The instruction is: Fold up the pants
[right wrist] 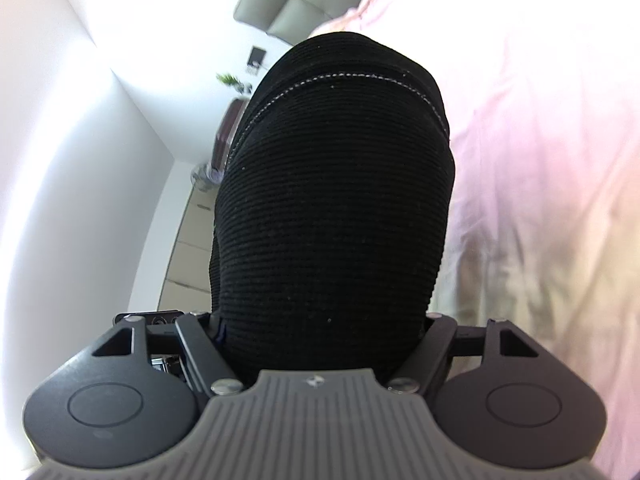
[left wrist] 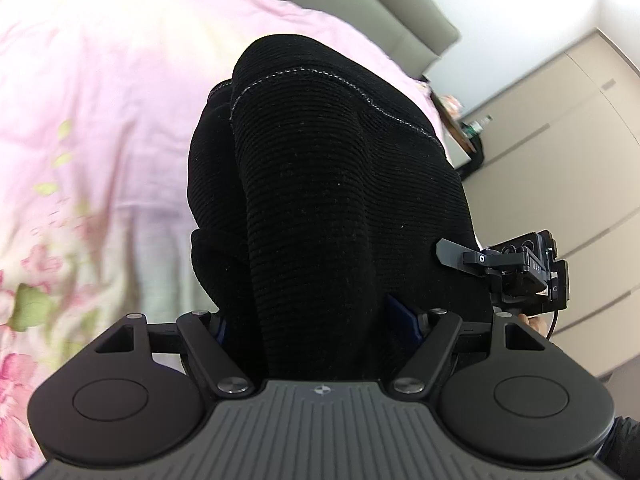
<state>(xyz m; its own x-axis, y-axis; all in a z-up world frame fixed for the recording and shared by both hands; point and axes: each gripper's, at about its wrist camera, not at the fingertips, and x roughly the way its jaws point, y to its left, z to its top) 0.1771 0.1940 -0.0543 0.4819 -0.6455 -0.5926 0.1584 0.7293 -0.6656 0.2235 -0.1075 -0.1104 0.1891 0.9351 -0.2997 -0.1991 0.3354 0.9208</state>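
Both grippers are clamping the black pants (left wrist: 340, 200): left gripper (left wrist: 320, 324) and right gripper (right wrist: 320, 328) each gripping bunched fabric filling frame centre. Pants are running straight ahead of the fingers, hem stitching top centre, over the pink bedsheet (left wrist: 100, 100). Neither hand looks nearer.

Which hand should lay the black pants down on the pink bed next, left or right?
Probably neither alone. The left gripper and right gripper each clamp bunched black pants. If one must lead, left: the pink bedspread fills more of its view.
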